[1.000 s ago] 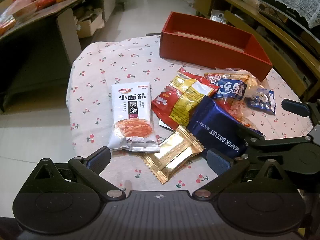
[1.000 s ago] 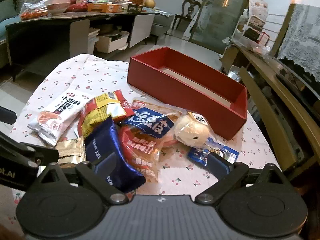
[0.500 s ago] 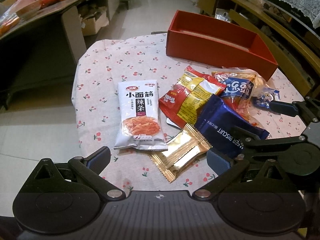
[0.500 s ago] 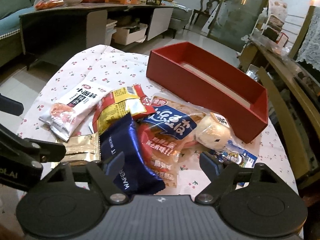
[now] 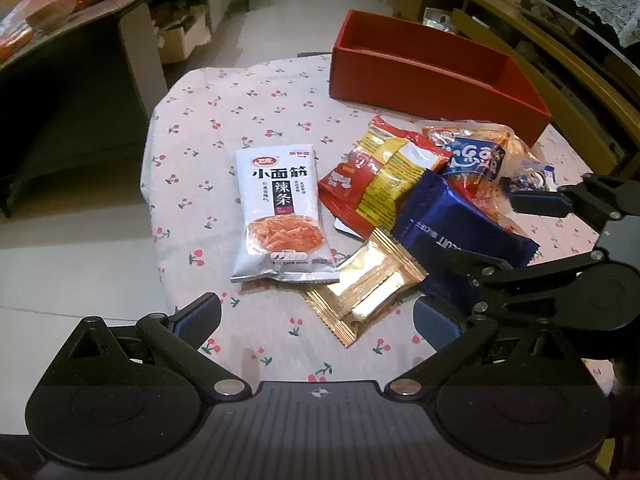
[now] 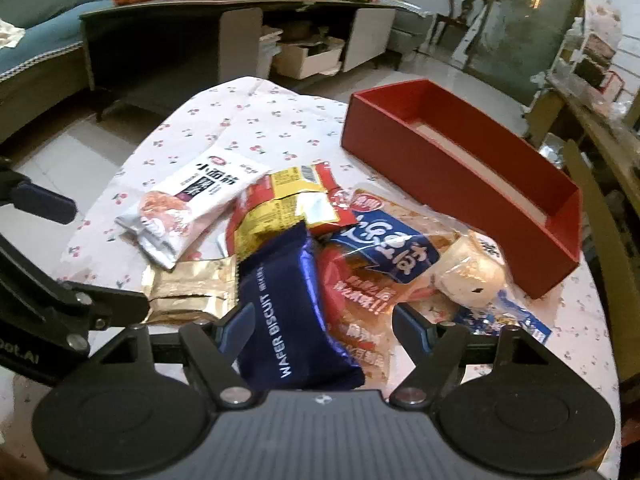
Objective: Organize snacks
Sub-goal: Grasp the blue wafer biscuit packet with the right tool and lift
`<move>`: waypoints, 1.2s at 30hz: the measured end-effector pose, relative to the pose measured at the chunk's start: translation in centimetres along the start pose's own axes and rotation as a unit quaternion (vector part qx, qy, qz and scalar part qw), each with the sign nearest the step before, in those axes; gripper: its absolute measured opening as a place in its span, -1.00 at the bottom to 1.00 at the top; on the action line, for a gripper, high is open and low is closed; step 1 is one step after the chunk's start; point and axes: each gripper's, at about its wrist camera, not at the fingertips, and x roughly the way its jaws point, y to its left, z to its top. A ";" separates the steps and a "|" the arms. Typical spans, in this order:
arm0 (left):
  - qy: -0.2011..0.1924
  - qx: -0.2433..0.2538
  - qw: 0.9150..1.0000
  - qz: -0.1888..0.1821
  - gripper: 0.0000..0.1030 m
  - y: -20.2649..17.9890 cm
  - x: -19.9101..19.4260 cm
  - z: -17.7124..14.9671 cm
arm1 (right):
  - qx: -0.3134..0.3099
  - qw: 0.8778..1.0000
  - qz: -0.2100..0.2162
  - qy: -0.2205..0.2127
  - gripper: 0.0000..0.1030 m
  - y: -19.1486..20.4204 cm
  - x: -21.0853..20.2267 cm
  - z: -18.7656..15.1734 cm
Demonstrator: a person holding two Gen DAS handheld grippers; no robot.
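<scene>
The right tongs [image 6: 322, 326] are set around the near end of the dark blue wafer biscuit pack [image 6: 286, 312], and their jaws have just been closing; the pack is between them but the pads do not seem to press it yet. The pack lies on the heap of snacks on the table [image 6: 256, 120], partly over an orange bag [image 6: 360, 292]. I think it is better to catch only the blue pack, then lift slowly toward the red box [image 6: 460, 168], which looks empty. The left tongs [image 5: 316, 316] are apart, hanging above the gold packet [image 5: 368, 288].
</scene>
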 end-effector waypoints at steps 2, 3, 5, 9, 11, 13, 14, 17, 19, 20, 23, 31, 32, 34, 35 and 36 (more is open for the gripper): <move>0.000 0.000 1.000 -0.004 1.00 0.1 -0.1 -0.1 | -0.013 1.000 0.011 0.004 0.64 0.2 0.2 0.1; 0.001 0.000 1.000 -0.007 1.00 0.1 -0.1 -0.1 | -0.020 1.000 0.012 0.004 0.64 0.4 0.3 0.2; 0.001 0.003 1.000 -0.011 1.00 0.1 -0.2 -0.2 | -0.039 0.999 0.011 0.009 0.63 0.7 0.8 0.5; 0.004 0.008 1.000 -0.015 1.00 0.3 -0.5 -0.4 | -0.066 0.997 0.029 0.026 0.64 1.4 1.4 0.7; 0.006 0.010 1.000 -0.019 1.00 0.3 -0.5 -0.5 | -0.097 0.995 0.007 0.031 0.56 2.4 1.9 0.4; 0.009 0.014 1.000 -0.019 1.00 0.1 -0.3 -0.5 | -0.123 0.992 -0.014 0.031 0.49 3.2 2.2 0.1; 0.011 0.017 1.000 -0.018 1.00 0.0 -0.2 -0.5 | -0.128 0.991 -0.017 0.031 0.36 3.2 2.0 0.0; 0.017 0.022 0.999 -0.019 1.00 -0.2 0.1 -0.6 | -0.125 0.991 -0.014 0.038 0.08 2.4 1.3 -0.5; 0.020 0.025 0.999 -0.022 1.00 -0.4 0.2 -0.7 | -0.102 0.994 0.001 0.046 -0.04 1.2 0.5 -1.1; 0.021 0.027 0.999 -0.025 1.00 -0.5 0.3 -0.7 | -0.085 0.995 0.011 0.052 -0.09 0.6 0.1 -1.4; 0.024 0.046 0.998 -0.032 1.00 -1.3 0.5 -0.8 | -0.017 0.996 0.053 0.070 -0.14 -1.6 -1.4 -2.4; 0.036 0.118 0.989 -0.080 1.00 -3.7 1.6 0.0 | 0.071 0.987 0.120 0.080 -0.13 -4.3 -2.6 -4.5; 0.039 0.120 0.988 -0.084 0.99 -3.9 2.0 0.1 | 0.073 0.988 0.113 0.080 -0.11 -4.5 -2.6 -4.7; 0.048 0.127 0.987 -0.091 0.97 -4.3 3.0 0.5 | 0.084 0.988 0.102 0.084 -0.11 -5.2 -2.5 -4.9; 0.053 0.134 0.985 -0.093 0.97 -4.5 3.7 0.8 | 0.090 0.987 0.099 0.088 -0.11 -5.6 -2.5 -5.0; 0.055 0.141 0.984 -0.090 0.96 -4.7 4.2 1.0 | 0.099 0.987 0.091 0.090 -0.11 -6.0 -2.6 -5.0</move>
